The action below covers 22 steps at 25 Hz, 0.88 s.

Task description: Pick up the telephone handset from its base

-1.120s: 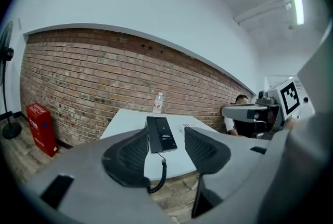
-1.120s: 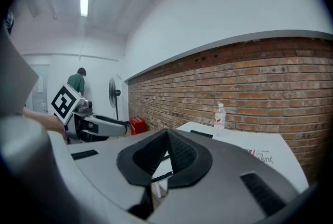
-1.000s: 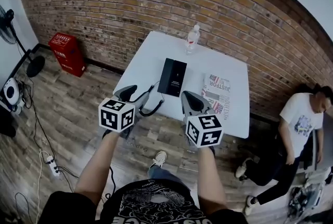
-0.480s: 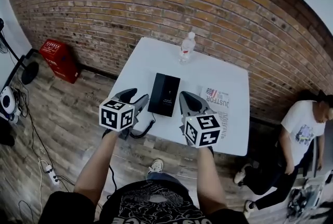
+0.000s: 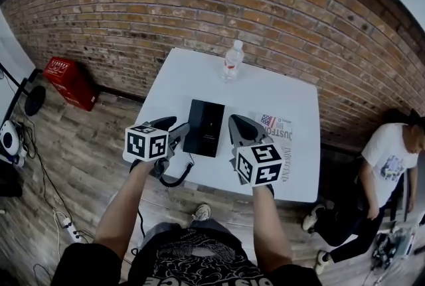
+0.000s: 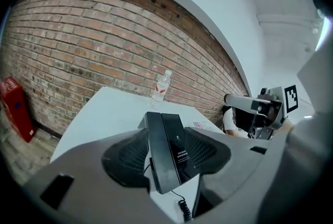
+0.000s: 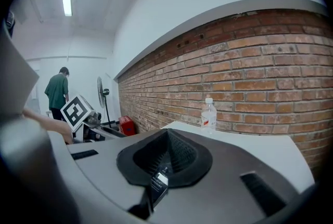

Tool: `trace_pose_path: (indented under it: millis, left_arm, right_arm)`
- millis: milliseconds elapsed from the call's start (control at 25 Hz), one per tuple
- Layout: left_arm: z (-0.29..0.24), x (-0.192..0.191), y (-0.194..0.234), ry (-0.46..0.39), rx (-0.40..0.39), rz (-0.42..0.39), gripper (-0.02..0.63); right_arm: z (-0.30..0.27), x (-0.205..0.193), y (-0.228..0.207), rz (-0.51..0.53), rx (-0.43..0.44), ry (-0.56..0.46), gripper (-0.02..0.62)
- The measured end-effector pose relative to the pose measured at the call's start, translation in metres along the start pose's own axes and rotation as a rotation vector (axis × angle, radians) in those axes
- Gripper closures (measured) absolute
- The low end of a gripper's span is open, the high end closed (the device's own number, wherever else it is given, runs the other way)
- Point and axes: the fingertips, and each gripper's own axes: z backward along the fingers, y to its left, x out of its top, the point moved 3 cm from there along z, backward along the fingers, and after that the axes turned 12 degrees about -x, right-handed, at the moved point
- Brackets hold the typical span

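Note:
A black telephone point(image 5: 204, 127) lies on the white table point(image 5: 292, 99), its handset point(image 6: 156, 153) along the left side of the base point(image 6: 179, 145). A coiled cord point(image 5: 174, 177) hangs off the table's front edge. My left gripper point(image 5: 170, 129) stands open just left of the phone; in the left gripper view the phone shows ahead in the gap between the pads point(image 6: 127, 158). My right gripper point(image 5: 240, 127) is shut and empty, just right of the phone over the table's front part. In the right gripper view only a sliver of the phone point(image 7: 158, 184) shows below the jaws.
A water bottle point(image 5: 232, 60) stands at the table's far edge and a newspaper point(image 5: 277, 142) lies right of the phone. A brick wall runs behind. A red crate point(image 5: 66, 81) and a fan point(image 5: 31, 97) are at left; a person point(image 5: 388, 158) sits at right.
The view has closed in on the table. Both grippers have come forward to flank the phone, the left one now beside its left edge.

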Motion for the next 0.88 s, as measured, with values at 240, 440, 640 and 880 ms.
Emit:
trace_pose_path:
  millis: [240, 440, 640, 880]
  left_arm:
    - [-0.015, -0.007, 0.018, 0.038, -0.082, 0.070, 0.408]
    - [-0.024, -0.016, 0.040, 0.056, -0.181, 0.167, 0.407]
    - [-0.034, -0.026, 0.054, 0.096, -0.303, 0.252, 0.407]
    - [-0.049, -0.034, 0.055, 0.167, -0.435, 0.305, 0.407]
  right_arm:
    - [-0.006, -0.007, -0.002, -0.010, -0.039, 0.019, 0.595]
    - [-0.009, -0.008, 0.006, -0.008, -0.098, 0.033, 0.595]
    - [-0.005, -0.010, 0.012, -0.024, -0.174, 0.049, 0.595]
    - [0.000, -0.012, 0.014, -0.050, -0.268, 0.064, 0.595]
